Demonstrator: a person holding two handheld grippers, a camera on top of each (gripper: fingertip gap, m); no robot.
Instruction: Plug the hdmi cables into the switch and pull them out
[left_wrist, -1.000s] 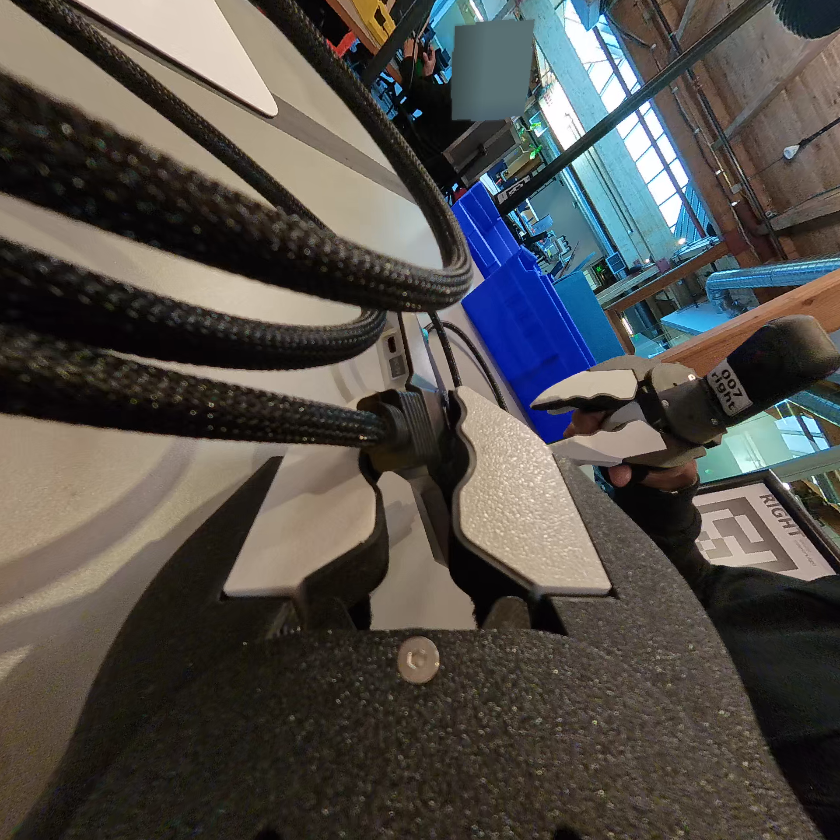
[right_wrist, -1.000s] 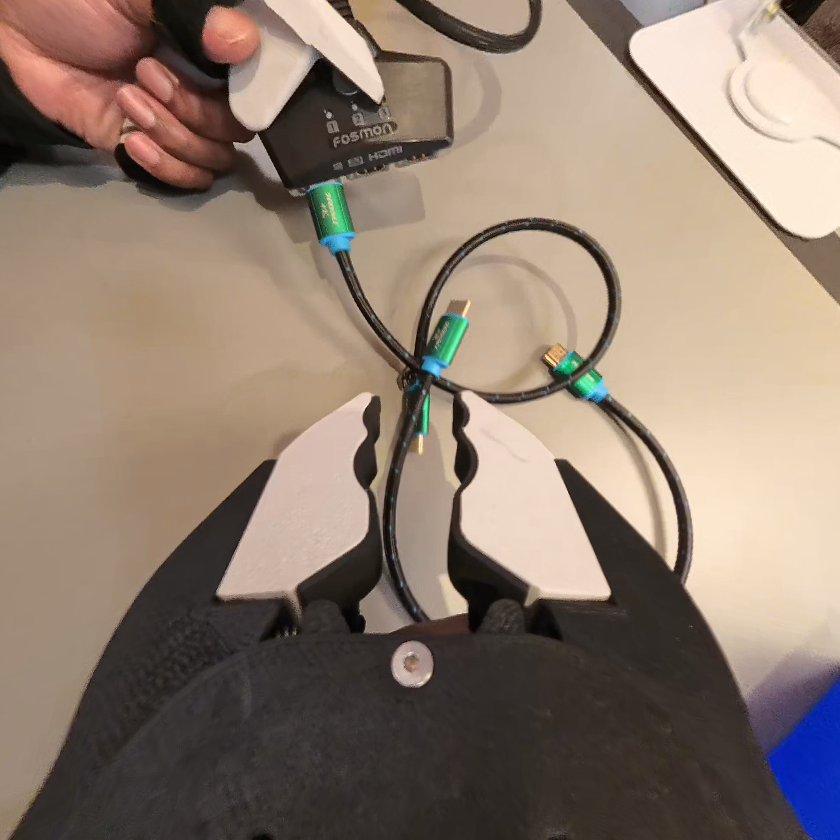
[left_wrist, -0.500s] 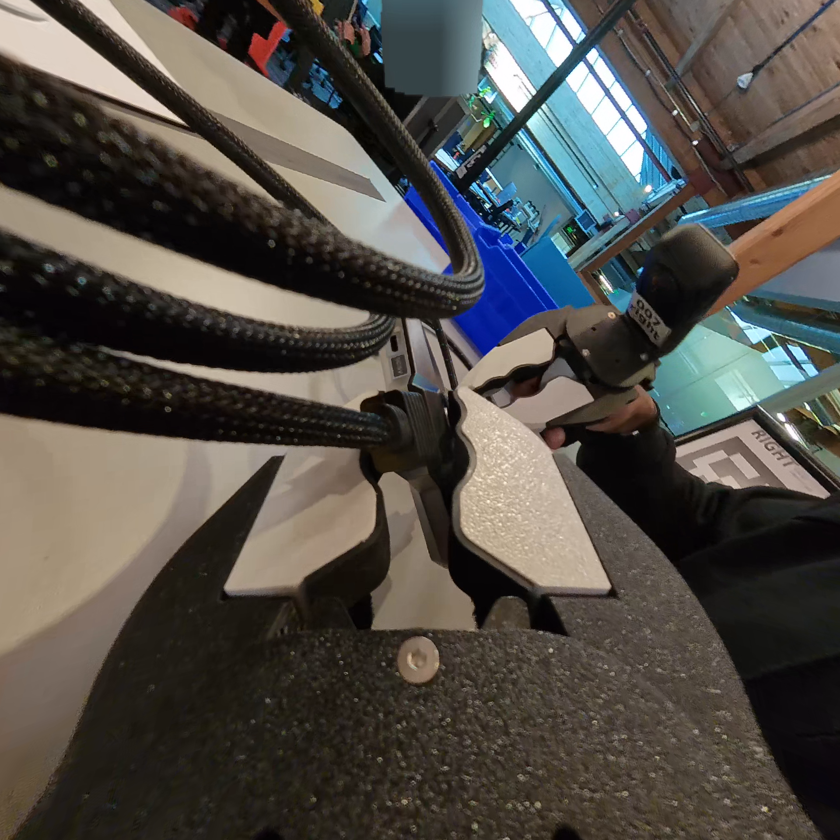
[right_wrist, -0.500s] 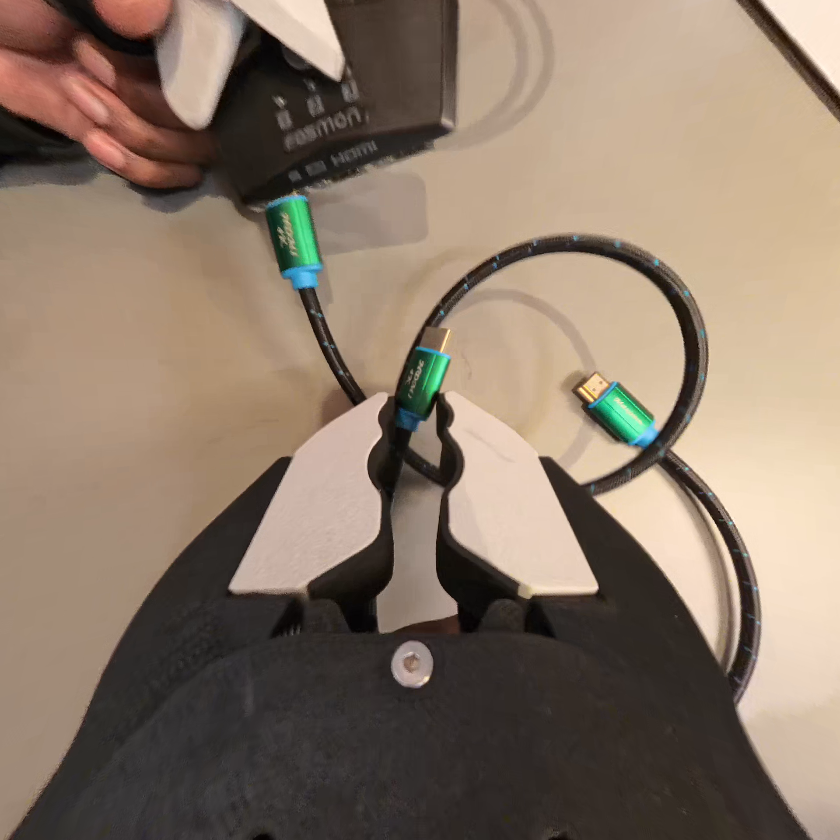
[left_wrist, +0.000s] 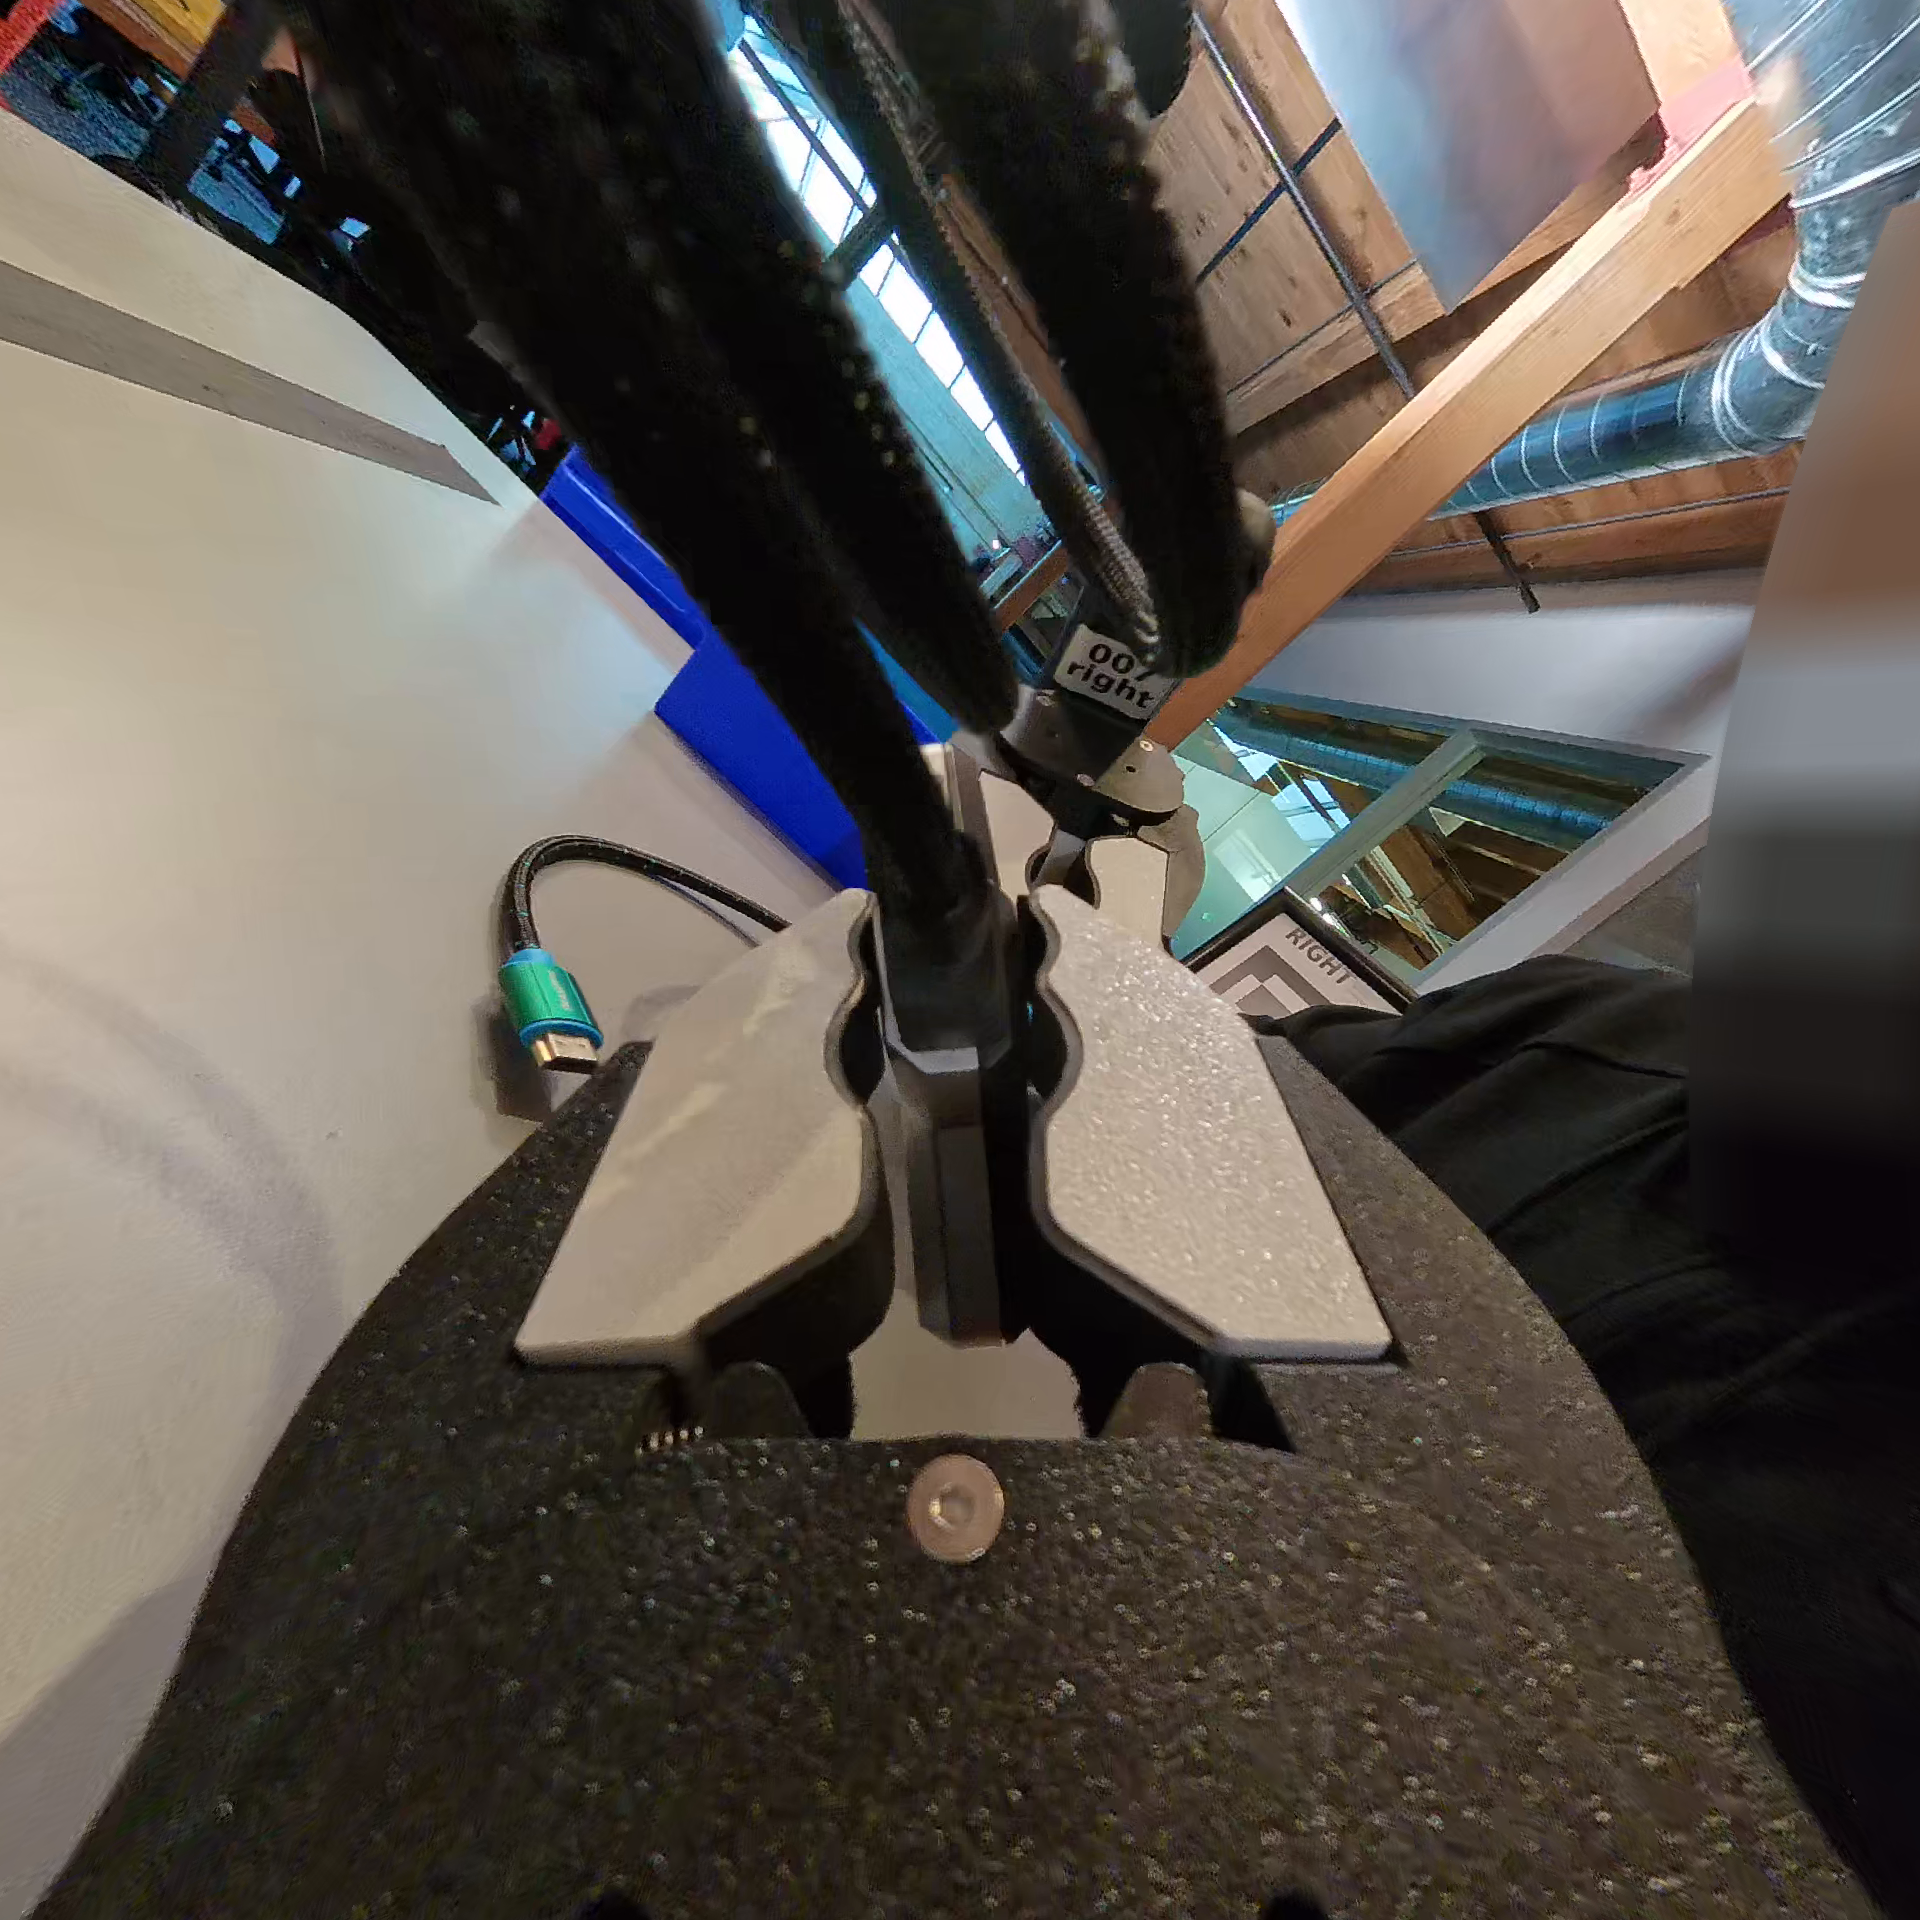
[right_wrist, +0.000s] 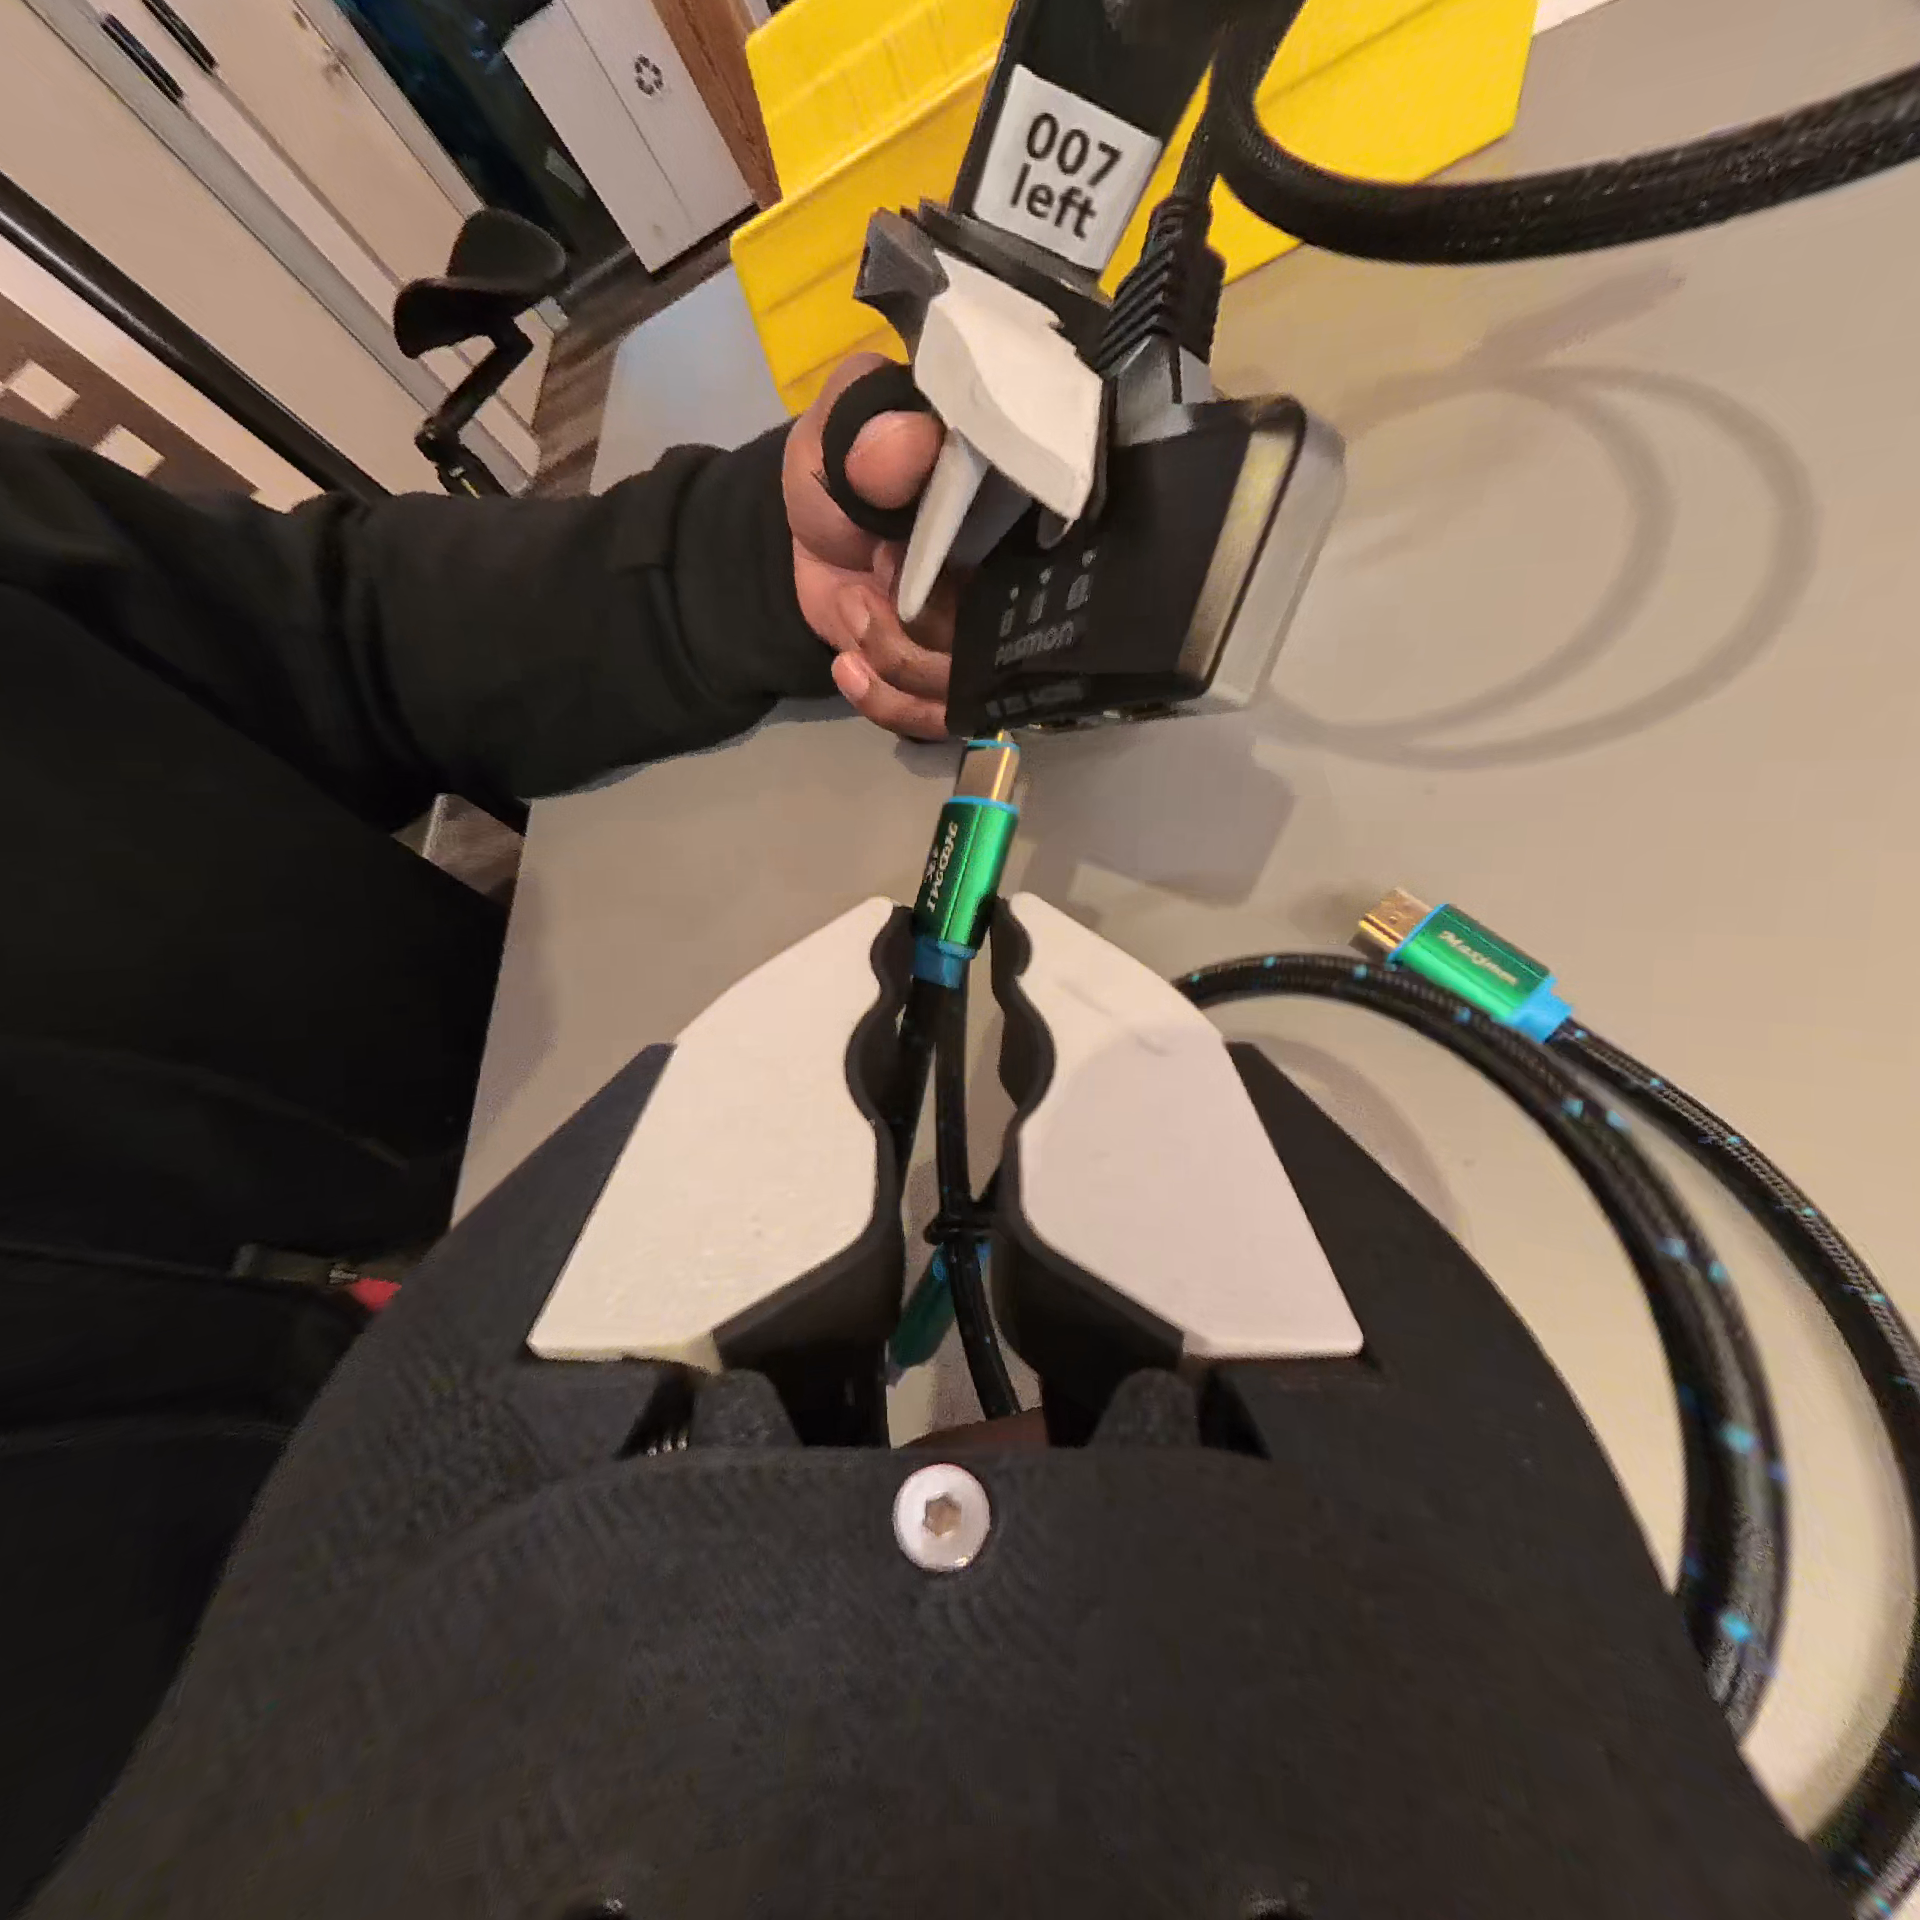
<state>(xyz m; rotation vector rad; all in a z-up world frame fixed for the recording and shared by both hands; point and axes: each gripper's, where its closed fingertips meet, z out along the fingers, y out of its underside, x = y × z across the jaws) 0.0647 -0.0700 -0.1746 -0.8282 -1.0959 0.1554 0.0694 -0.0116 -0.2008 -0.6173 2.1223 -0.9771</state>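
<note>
My left gripper (left_wrist: 940, 914) is shut on the black HDMI switch (left_wrist: 961, 1195) and holds it off the grey table. In the right wrist view the same gripper (right_wrist: 997, 488) clamps the switch (right_wrist: 1132, 582) from above, ports facing me. My right gripper (right_wrist: 951, 914) is shut on a green HDMI plug (right_wrist: 966, 862). Its metal tip is at the switch's front edge, and I cannot tell whether it is inside a port. A second green plug (right_wrist: 1465, 961) lies loose on the table, and it also shows in the left wrist view (left_wrist: 545, 1003). My right gripper (left_wrist: 1112, 831) shows beyond the switch.
Thick black braided cables (left_wrist: 727, 416) run up from the switch's back. A coil of blue-flecked cable (right_wrist: 1714, 1247) lies at the right. A yellow bin (right_wrist: 894, 145) and blue bins (left_wrist: 748, 727) stand at the table's edges. A person's hand (right_wrist: 842, 582) holds the left gripper. The left gripper's tips are roughly 7 cm from the right gripper's.
My right gripper closed on the green plug on the table and lifted it up to the switch's front. My left gripper raised and tilted the switch.
</note>
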